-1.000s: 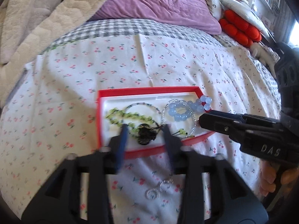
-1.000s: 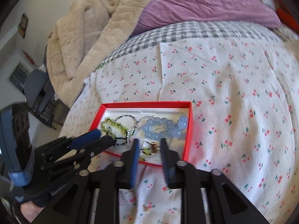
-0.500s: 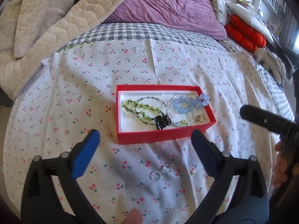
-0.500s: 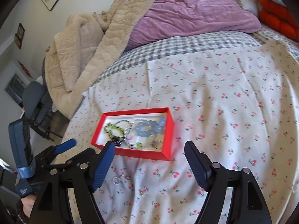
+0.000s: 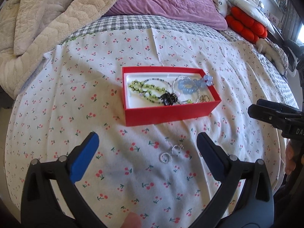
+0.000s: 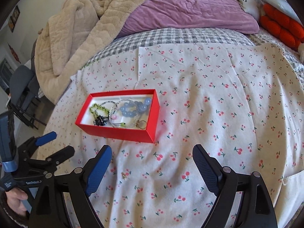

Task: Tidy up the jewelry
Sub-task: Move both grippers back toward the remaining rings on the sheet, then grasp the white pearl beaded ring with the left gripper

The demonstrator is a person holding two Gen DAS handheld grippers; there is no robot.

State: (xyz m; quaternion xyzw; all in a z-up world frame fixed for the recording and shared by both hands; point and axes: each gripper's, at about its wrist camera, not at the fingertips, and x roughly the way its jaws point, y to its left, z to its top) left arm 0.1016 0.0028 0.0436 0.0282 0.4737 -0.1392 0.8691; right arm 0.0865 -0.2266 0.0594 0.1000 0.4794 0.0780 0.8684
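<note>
Nearest the cameras, both tools:
- left gripper [image 5: 146,152]: jaws spread wide, blue-padded fingers [image 5: 83,159] empty, raised over the cherry-print sheet [image 5: 76,98].
- right gripper [image 6: 152,163]: jaws likewise spread wide, nothing held; its closed-looking tip also shows at the right edge of the left wrist view, well apart from the box.

On the sheet, between the left gripper's fingers:
- pair of silver hoop earrings [image 5: 170,153], loose, lying side by side and touching, near side of the box.
- small gold-toned piece [image 6: 124,175], loose, just beside the right gripper's left finger; type too small to tell.

Mid-distance, centre of the sheet:
- red box [image 5: 171,114], open, white-lined, resting flat.
- Contents: green bead bracelet [image 5: 144,89] at the left end; thin dark beaded strand [image 5: 157,80] behind it; black ornament [image 5: 169,98] toward the front wall; blue bead bracelet [image 5: 190,86] at the right end, several beads riding over the right rim; silver bangle [image 5: 177,81] ringing the blue beads; gold ring [image 6: 141,123] in the front right corner.

Far side:
- grey gingham cover [image 5: 133,21] under the sheet's far edge.
- beige quilted blanket [image 5: 38,19], heaped at the left.
- purple pillow [image 5: 167,0], centre back.
- red cushion [image 5: 245,25], at the right.
</note>
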